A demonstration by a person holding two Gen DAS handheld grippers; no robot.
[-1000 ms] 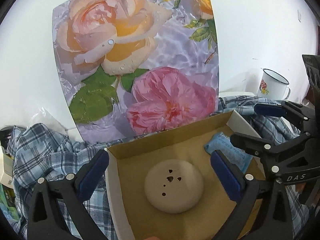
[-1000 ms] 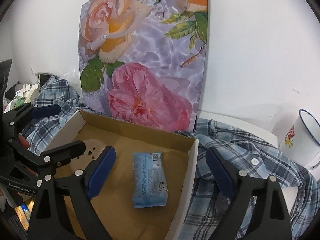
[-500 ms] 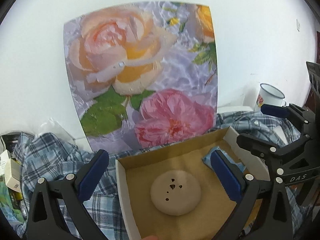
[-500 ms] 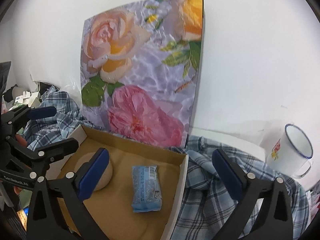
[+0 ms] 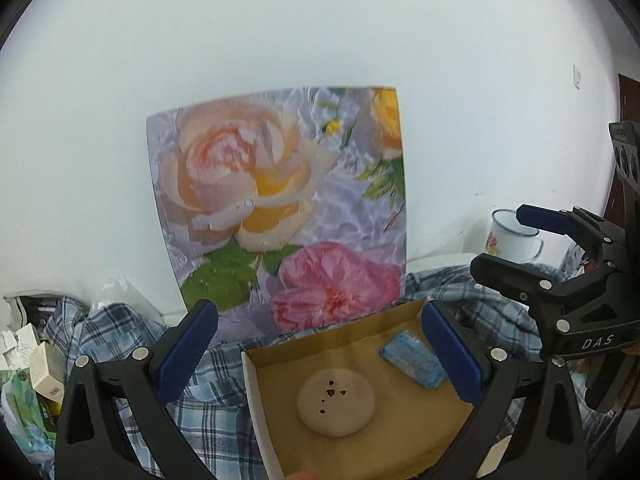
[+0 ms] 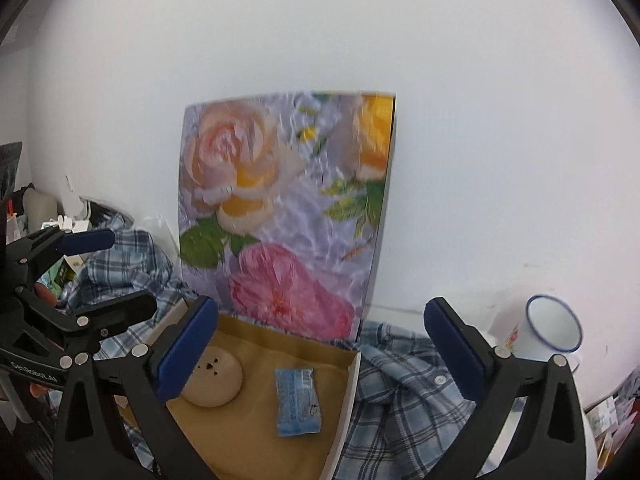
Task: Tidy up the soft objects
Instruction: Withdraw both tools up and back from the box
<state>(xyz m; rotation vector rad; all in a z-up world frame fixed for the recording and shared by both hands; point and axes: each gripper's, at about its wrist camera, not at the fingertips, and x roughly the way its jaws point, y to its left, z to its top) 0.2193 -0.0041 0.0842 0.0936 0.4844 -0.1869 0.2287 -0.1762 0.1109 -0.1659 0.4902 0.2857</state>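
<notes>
An open cardboard box [image 5: 280, 354] [image 6: 344, 396] lies on a blue plaid shirt [image 5: 116, 340] [image 6: 404, 384]. Inside it lie a round beige soft pad [image 5: 336, 402] [image 6: 214, 380] with small dark marks and a light blue soft packet [image 5: 412, 358] [image 6: 297, 402]. My left gripper [image 5: 320, 352] is open and empty, held above the box. My right gripper [image 6: 320, 344] is open and empty, above the box's right edge. Each gripper also shows in the other's view: the right one [image 5: 532, 252] and the left one [image 6: 104, 272].
A floral rose panel [image 5: 280, 208] [image 6: 284, 216] leans against the white wall behind the box. A white enamel mug [image 5: 510, 236] [image 6: 548, 332] stands at the right. Small boxes and clutter [image 5: 36, 376] sit at the far left.
Both grippers have pulled up and back from the box, so the box and its contents look smaller and lower. Both stay open and empty. The pad and packet have not moved.
</notes>
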